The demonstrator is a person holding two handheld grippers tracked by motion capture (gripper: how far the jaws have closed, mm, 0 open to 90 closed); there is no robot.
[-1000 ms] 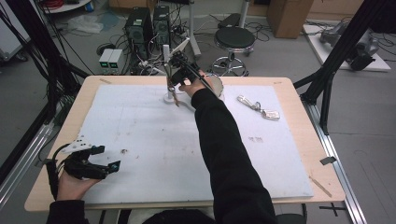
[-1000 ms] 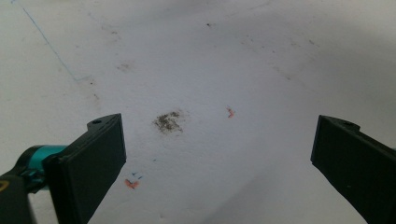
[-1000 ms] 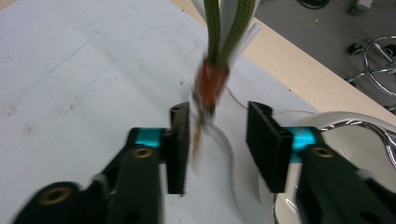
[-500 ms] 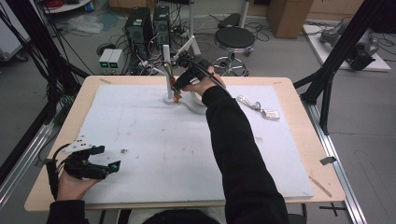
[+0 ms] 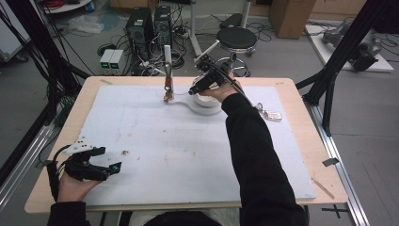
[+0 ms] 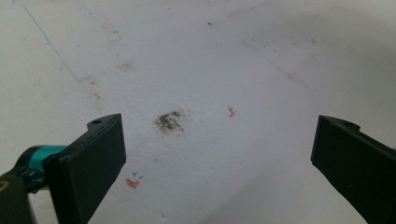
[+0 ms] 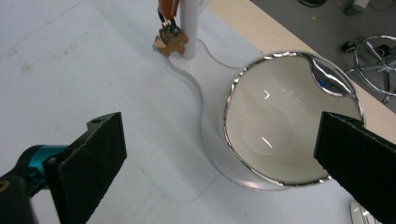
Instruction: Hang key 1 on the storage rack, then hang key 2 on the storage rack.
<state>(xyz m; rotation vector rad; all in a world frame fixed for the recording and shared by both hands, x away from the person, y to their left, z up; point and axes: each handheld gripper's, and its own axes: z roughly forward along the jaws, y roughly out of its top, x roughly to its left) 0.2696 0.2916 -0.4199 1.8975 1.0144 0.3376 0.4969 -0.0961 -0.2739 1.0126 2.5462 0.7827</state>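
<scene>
A white bowl with a silver rim [image 7: 280, 135] sits on a white acrylic base [image 7: 205, 84] at the far middle of the table. The base's upright white post [image 5: 168, 59] carries a small brown keychain [image 7: 169, 39] hanging from an orange clip. My right gripper [image 7: 219, 140] is open, its jaws spread wide just above the bowl's near rim, and holds nothing. In the high view this right gripper [image 5: 195, 89] hovers at the bowl [image 5: 207, 101]. My left gripper [image 5: 110, 159] rests open at the near left corner, over bare mat [image 6: 210, 70].
A white mat [image 5: 188, 150] covers the wooden table [image 5: 301, 94]. A bunch of keys [image 5: 269, 113] lies right of the bowl. A dark smudge [image 6: 169, 120] marks the mat ahead of the left gripper. A stool [image 5: 236, 37] and computer towers [image 5: 150, 23] stand beyond the far edge.
My right gripper has moved to the right, from beside the post and keychain to over the bowl. The left gripper has stayed still.
</scene>
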